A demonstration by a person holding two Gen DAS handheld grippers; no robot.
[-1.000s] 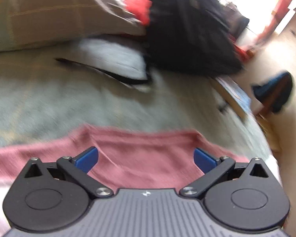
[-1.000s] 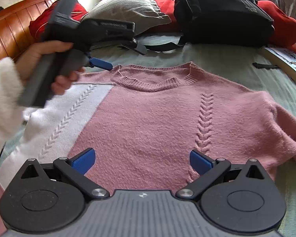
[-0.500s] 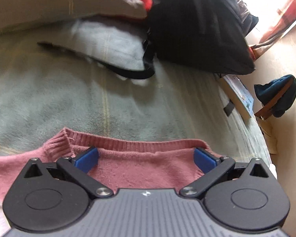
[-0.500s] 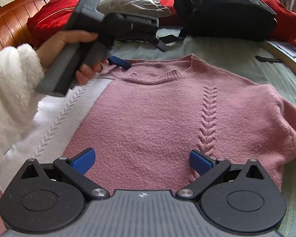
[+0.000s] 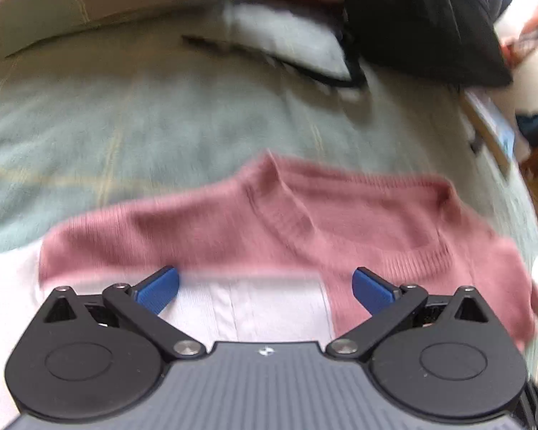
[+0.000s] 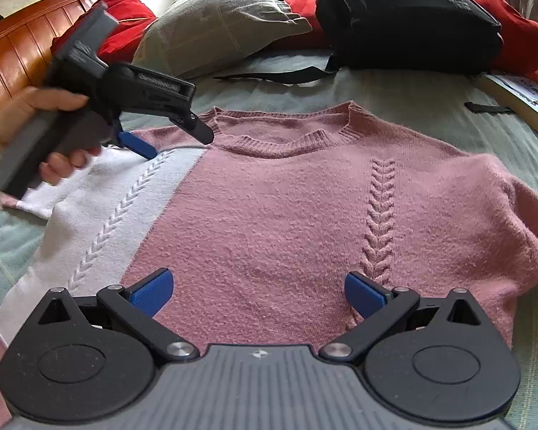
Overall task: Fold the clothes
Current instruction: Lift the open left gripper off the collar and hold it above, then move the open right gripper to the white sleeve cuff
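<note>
The pink and white knit sweater lies flat, front up, on the green bed. The left hand-held gripper, spread open, hovers apparently just above its white shoulder; the right hand-held gripper, also open, hangs over the hem. Any fold needs a firm pinch of thick, cabled wool.

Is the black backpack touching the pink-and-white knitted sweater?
Apart. The right wrist view shows a bare strip of pale green bedspread between the black backpack and the collar of the pink-and-white knitted sweater.
</note>
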